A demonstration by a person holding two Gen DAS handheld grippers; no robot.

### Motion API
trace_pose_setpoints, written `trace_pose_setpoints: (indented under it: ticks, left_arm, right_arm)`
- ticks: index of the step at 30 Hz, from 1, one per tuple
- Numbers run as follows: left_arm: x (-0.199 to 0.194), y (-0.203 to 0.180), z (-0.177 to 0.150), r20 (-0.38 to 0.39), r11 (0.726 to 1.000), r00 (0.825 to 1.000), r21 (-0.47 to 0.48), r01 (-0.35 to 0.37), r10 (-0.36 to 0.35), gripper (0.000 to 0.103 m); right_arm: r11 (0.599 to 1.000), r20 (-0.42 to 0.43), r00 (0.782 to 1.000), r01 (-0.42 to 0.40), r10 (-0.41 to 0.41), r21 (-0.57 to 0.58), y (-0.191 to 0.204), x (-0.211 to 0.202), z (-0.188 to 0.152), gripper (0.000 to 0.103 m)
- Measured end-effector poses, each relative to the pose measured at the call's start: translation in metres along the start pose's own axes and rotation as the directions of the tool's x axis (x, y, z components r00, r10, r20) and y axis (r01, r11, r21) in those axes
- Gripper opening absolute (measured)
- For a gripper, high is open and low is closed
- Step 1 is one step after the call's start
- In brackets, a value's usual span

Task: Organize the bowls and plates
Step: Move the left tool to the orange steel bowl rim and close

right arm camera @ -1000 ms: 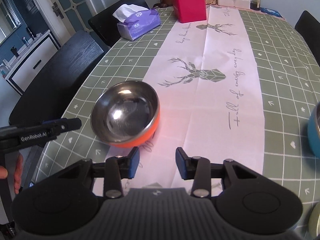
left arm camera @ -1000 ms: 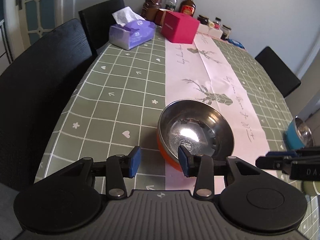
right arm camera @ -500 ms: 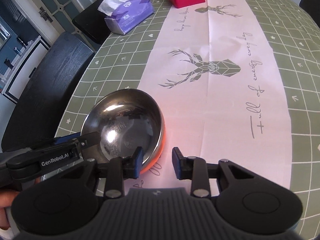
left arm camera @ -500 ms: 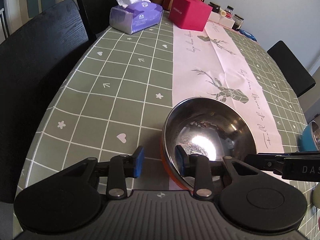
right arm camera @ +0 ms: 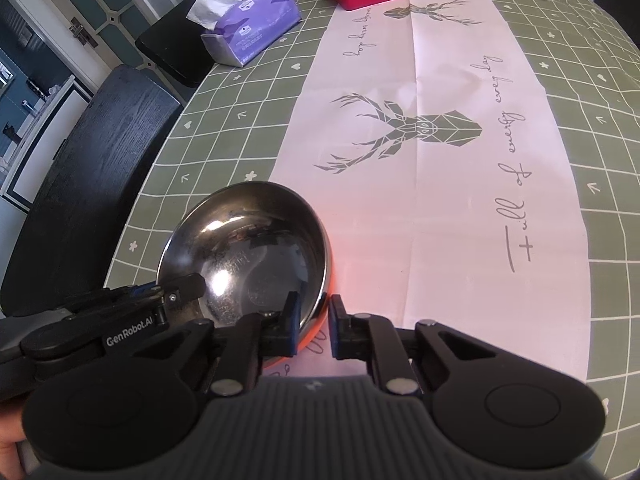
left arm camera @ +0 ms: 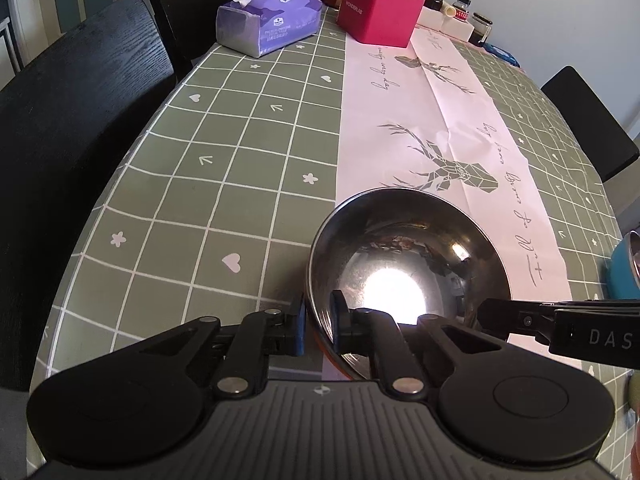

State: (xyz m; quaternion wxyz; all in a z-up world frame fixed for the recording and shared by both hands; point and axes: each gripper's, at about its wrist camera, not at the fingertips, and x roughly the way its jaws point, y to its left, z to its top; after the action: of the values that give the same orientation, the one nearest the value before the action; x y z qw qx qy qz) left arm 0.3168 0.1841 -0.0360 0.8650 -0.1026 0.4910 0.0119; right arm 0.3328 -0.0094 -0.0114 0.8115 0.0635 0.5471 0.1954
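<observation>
Left wrist view. Your left gripper (left arm camera: 318,322) is clamped on the near-left rim of the bowl (left arm camera: 408,256): one pad outside against the orange shell, the other inside on the steel. The bowl sits on the table (left arm camera: 224,184), straddling the edge of the pink runner (left arm camera: 440,128), close to the near edge. Your right gripper's tip comes in from the right and reaches the bowl's right rim. A blue bowl (left arm camera: 624,268) shows at the far right edge, well apart. Tissue pack (left arm camera: 268,22) and red box (left arm camera: 378,16) stand at the far end, clear of the work.

Right wrist view. Your right gripper (right arm camera: 314,326) is closed on the bowl's (right arm camera: 244,256) near-right rim, left pad inside, right pad outside. The left gripper's tip rests on the opposite rim. So both grips are on one bowl, on opposing sides.

Judgement on the step in hand: a two-handed lift of this bowl, likely toward the blue one for stacking.

- Steel inside is slick and the rim thin; keep both clamps firm before raising.
- Lift both hands together and level. If one leads, the bowl tips and may twist out of the pads.
- Do not pull the hands apart or push them together; the rim will slip out.
- Raise it clear so the base does not drag the runner.
</observation>
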Motion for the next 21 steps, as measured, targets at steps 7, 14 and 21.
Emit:
trace_pose_setpoints:
  ticks: [7,14,21]
  left_arm:
    - [-0.032,-0.015,-0.01,-0.001,1.0,1.0,0.009,-0.007,0.007,0.013]
    - [-0.069,-0.04,-0.036,-0.014,0.999,1.0,0.04,0.002,-0.002,0.014]
    - [-0.099,-0.074,-0.071,-0.034,0.996,0.998,0.077,0.053,-0.05,0.014]
  right_arm:
    - [1.0,0.018,1.0,0.006,-0.006,-0.03,0.004,-0.031,-0.012,0.011]
    - [0.998,0.038,0.999,0.014,-0.012,-0.062,-0.003,-0.072,-0.043,0.01]
    - [0.996,0.059,0.998,0.042,-0.038,-0.079,-0.022,-0.116,-0.086,0.01]
